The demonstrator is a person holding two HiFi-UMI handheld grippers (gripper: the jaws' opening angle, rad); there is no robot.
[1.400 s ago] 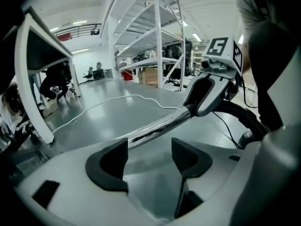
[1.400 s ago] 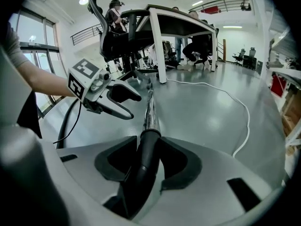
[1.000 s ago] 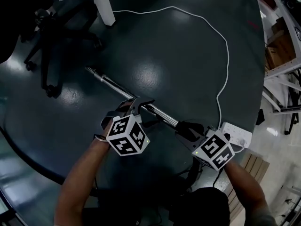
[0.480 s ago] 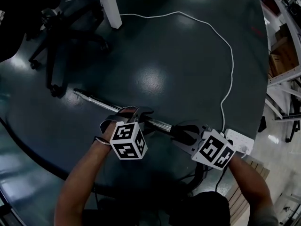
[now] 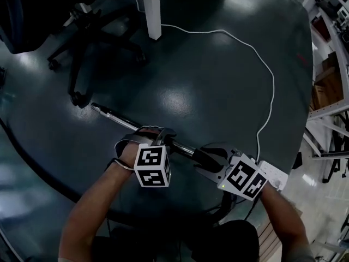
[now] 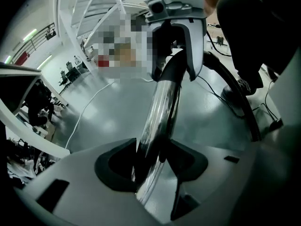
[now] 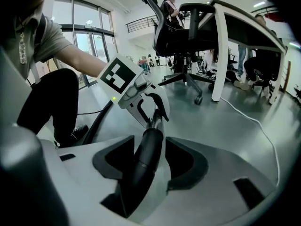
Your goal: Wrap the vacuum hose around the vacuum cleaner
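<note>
Vacuum hose (image 6: pixel 237 100): a black curve on the dark floor (image 5: pixel 207 81) beside my leg. Its chrome wand (image 5: pixel 117 117) stretches out to my left over the floor. I cannot tell whether the far tip touches down.

Left gripper (image 5: pixel 162 137): jaws have just been closing. The wand sits between the pads, and both press on the metal.

Right gripper (image 5: pixel 211 162): jaws have just been opening. The black cuff (image 7: pixel 146 164) at the wand's near end lies between them, and the pads meet it on both sides. The two grippers are near each other on the same tube, left one further out.

Surroundings: a white cable (image 5: pixel 267 75) loops across the floor to a power strip (image 5: pixel 275 171) by my right hand. An office chair (image 5: pixel 92 42) stands beyond the wand tip, next to a white desk leg (image 5: pixel 152 10).
</note>
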